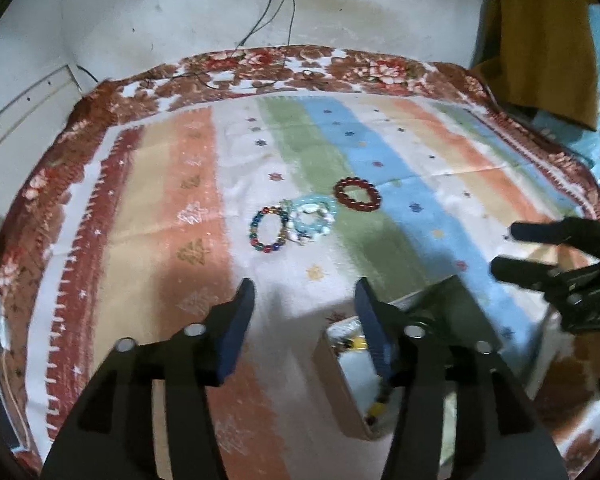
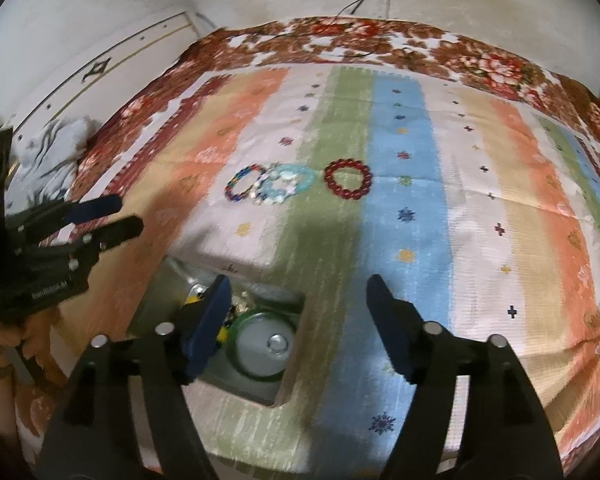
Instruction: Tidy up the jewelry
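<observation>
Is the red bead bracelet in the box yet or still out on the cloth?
Out. The red bead bracelet lies flat on the striped cloth, apart from the box.

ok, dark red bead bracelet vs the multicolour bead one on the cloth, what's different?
The dark red bead bracelet is a single colour; the multicolour bead bracelet mixes blue, red, green and yellow beads. The red one lies alone, apart from the rest, across the green and blue stripes; the multicolour one touches the pale blue and white bracelets beside it, on the white stripe. Both lie flat as open rings on the striped cloth, ungripped.

Left tool, right tool: black arms, blue pads, silver screws
</observation>
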A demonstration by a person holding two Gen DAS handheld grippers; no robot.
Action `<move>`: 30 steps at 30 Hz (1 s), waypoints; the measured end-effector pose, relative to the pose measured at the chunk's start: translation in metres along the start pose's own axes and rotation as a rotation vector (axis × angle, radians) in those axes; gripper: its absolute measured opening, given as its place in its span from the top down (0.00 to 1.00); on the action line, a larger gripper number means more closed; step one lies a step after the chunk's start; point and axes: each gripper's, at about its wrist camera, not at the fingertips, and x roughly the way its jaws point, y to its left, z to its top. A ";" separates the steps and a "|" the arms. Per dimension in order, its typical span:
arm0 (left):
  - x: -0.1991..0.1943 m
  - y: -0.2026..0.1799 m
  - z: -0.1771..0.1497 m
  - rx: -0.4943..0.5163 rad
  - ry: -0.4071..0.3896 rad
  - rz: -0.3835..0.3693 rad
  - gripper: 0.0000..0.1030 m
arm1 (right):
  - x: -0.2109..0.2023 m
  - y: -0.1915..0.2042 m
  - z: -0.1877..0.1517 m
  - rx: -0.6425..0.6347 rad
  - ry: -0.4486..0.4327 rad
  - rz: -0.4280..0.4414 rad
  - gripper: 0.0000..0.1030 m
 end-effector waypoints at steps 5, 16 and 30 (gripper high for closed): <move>0.007 -0.002 0.004 0.029 0.002 0.027 0.35 | 0.004 -0.011 0.009 0.046 -0.026 -0.002 0.12; 0.023 0.015 0.013 0.010 -0.007 0.081 0.15 | 0.013 -0.029 0.032 0.145 -0.078 -0.030 0.11; 0.047 0.046 0.020 -0.081 0.016 0.086 0.11 | 0.043 -0.034 0.053 0.120 -0.049 -0.080 0.06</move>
